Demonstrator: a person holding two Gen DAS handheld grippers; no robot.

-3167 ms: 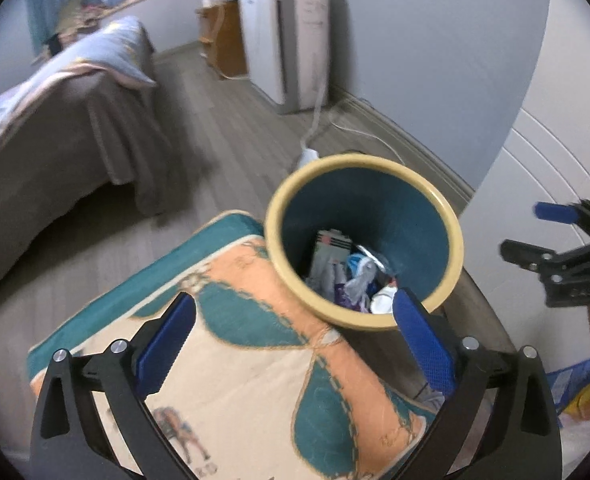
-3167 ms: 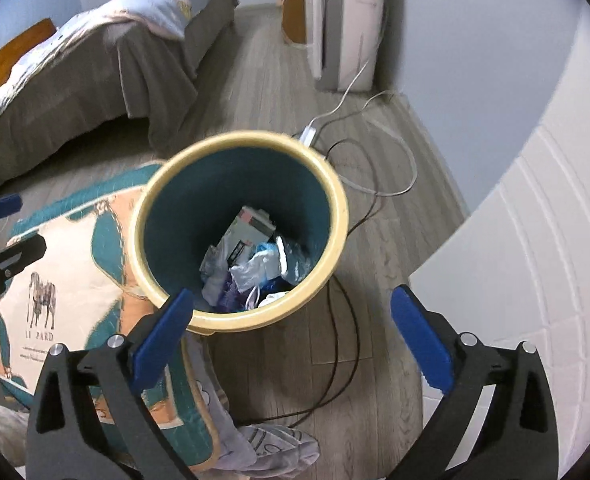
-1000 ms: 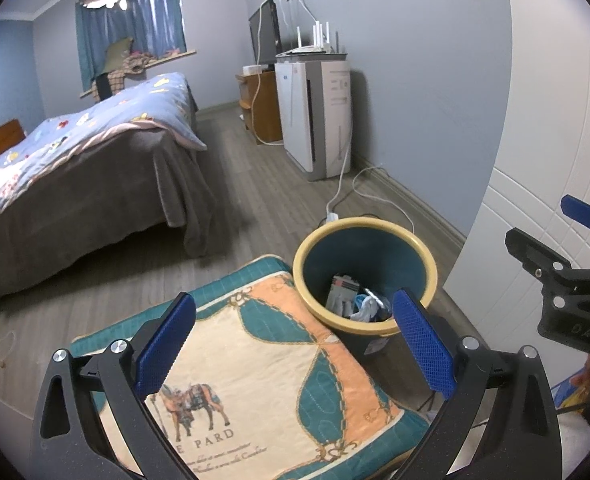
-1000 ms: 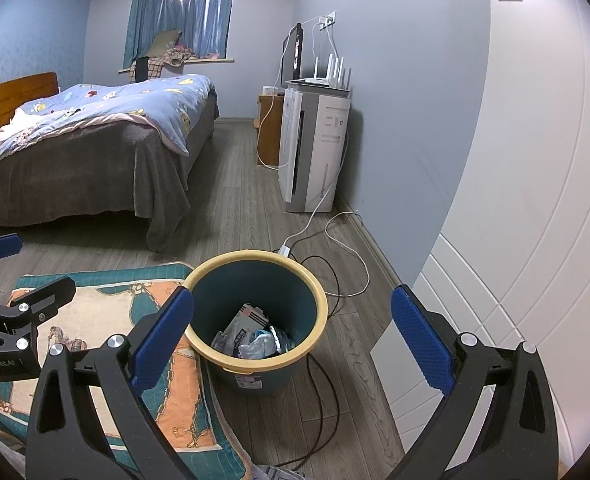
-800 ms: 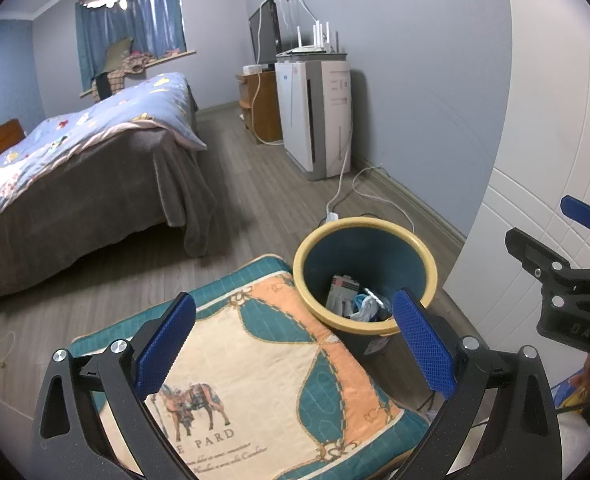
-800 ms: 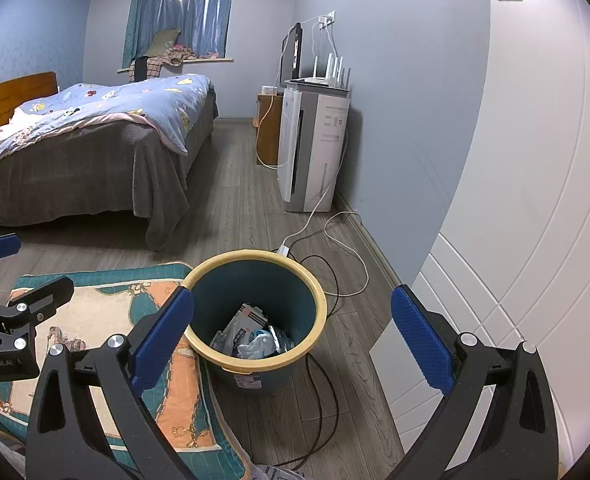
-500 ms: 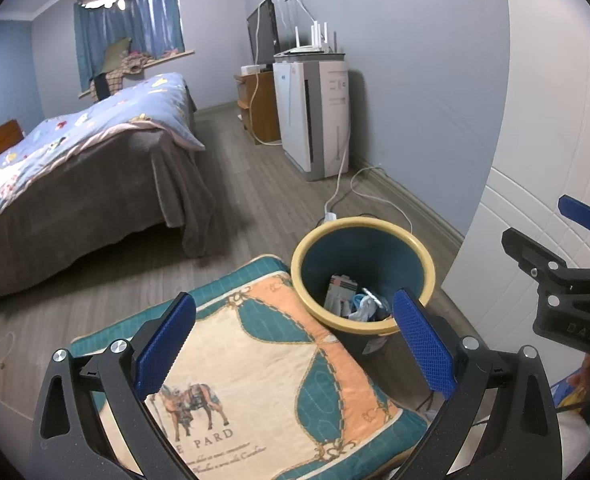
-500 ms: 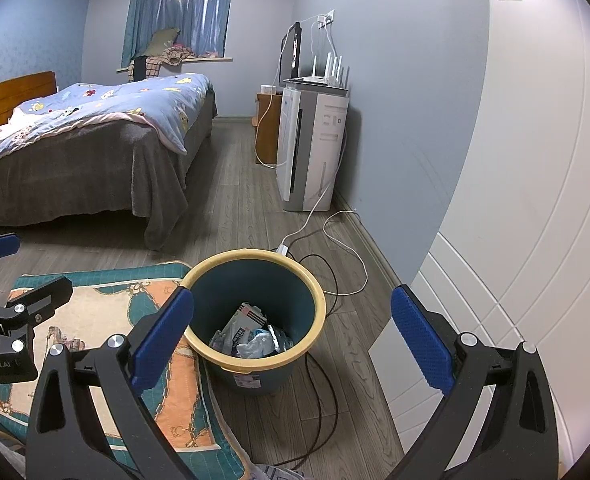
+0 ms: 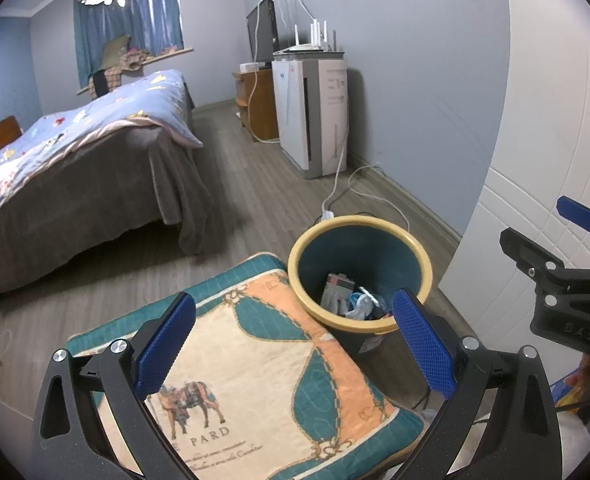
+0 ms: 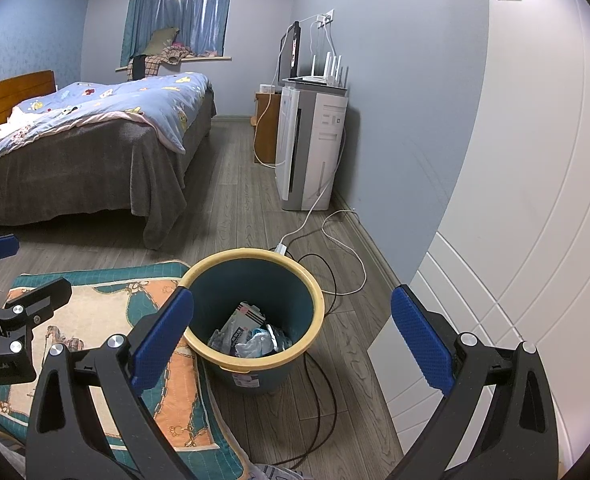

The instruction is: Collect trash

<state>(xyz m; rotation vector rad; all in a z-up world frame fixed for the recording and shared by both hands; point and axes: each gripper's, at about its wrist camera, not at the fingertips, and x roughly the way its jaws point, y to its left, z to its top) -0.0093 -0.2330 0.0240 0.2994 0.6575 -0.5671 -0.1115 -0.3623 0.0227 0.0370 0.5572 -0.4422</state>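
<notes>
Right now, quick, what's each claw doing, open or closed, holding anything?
Left claw: open, holding nothing.
Right claw: open, holding nothing, above the trash bin.

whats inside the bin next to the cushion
The bin holds crumpled trash at the bottom: a printed carton, clear plastic wrap and something blue. Whatever lies under that pile is covered, and the near rim hides part of the bottom.
</notes>
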